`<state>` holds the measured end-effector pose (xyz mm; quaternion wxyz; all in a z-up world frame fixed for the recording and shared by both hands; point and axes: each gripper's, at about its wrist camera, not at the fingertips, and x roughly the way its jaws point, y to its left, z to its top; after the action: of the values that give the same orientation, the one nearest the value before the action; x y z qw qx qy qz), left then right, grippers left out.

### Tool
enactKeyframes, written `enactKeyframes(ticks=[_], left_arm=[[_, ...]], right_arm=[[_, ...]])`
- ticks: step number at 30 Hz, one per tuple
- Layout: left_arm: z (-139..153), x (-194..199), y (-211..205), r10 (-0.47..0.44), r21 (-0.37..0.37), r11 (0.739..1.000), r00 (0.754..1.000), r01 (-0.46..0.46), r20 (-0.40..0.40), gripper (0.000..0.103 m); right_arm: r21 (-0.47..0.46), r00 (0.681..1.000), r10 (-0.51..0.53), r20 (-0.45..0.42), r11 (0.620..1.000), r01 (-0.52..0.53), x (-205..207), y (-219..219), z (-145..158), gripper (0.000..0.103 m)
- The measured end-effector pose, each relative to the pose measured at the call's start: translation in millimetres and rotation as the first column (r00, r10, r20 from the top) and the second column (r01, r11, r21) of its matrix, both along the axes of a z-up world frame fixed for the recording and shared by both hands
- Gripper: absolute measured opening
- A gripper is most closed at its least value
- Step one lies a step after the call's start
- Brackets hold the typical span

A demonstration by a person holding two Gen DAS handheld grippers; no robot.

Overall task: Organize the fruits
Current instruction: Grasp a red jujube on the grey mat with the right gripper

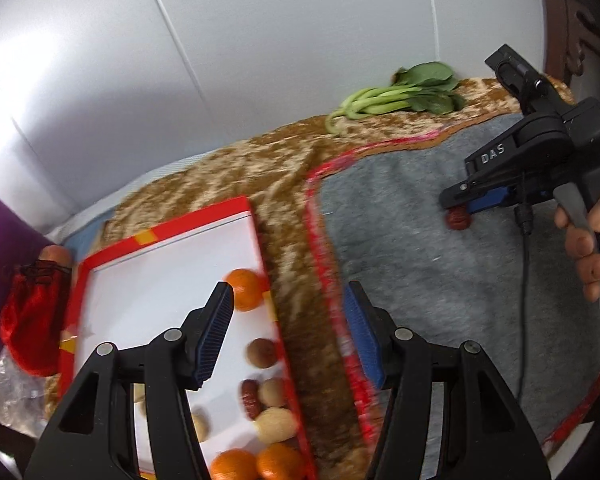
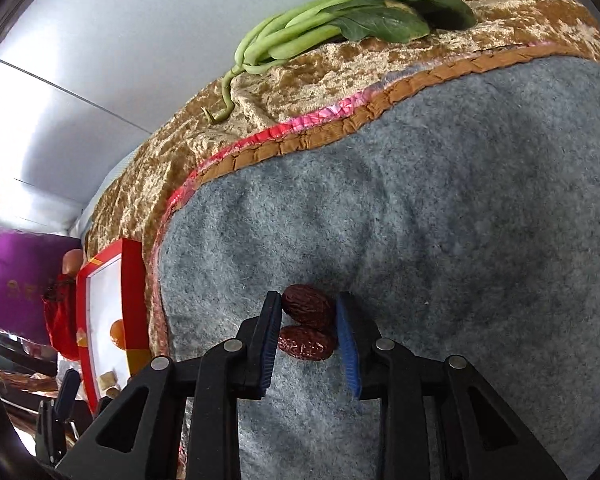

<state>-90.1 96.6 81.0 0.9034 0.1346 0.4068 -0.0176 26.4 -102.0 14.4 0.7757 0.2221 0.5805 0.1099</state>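
A red-rimmed white tray (image 1: pixel 172 248) holds oranges (image 1: pixel 244 290), a longan (image 1: pixel 262 353), a red date (image 1: pixel 250 398) and pale nuts (image 1: pixel 276 424). My left gripper (image 1: pixel 288 336) is open and empty above the tray's right rim. My right gripper (image 2: pixel 308 340) is open, its jaws standing either side of two red dates (image 2: pixel 308 306) that lie on the grey mat (image 2: pixel 420 220). In the left wrist view the right gripper (image 1: pixel 460 204) shows at the right over a date (image 1: pixel 458 219). The tray (image 2: pixel 100 280) also shows in the right wrist view at far left.
A bunch of leafy greens (image 1: pixel 400 96) lies on the gold-brown cloth (image 1: pixel 236 172) by the white wall. A red pouch (image 1: pixel 32 312) and a purple box (image 2: pixel 20 280) sit left of the tray. The mat has a red and orange trim (image 2: pixel 300 136).
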Motion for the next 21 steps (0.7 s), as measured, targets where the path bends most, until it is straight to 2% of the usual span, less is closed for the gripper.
enactKeyframes(ticks=[4,11,16,21], left_arm=[[2.4,15.8,-25.7,-0.100,-0.119,0.988,0.995,0.097,-0.025,0.056],[-13.6,43.5,-96.0,-0.278,-0.125,0.954,0.960,0.272,-0.033,0.056],[-31.9,66.7,-111.7,-0.274,-0.170,0.951,0.958,0.258,-0.080,0.056],[-46.1,78.4,-118.8,-0.264,-0.169,0.955,0.959,0.244,-0.108,0.056]], right_arm=[[0.052,0.998,-0.059,0.013,0.997,0.058,-7.1,-32.5,12.2,0.028],[0.097,0.986,-0.163,0.017,0.982,0.161,-17.8,-99.9,23.4,0.028],[0.128,0.987,-0.158,0.008,0.980,0.156,-23.4,-115.7,23.9,0.028],[0.149,0.990,-0.140,0.029,0.980,0.134,-24.8,-115.7,31.9,0.028]])
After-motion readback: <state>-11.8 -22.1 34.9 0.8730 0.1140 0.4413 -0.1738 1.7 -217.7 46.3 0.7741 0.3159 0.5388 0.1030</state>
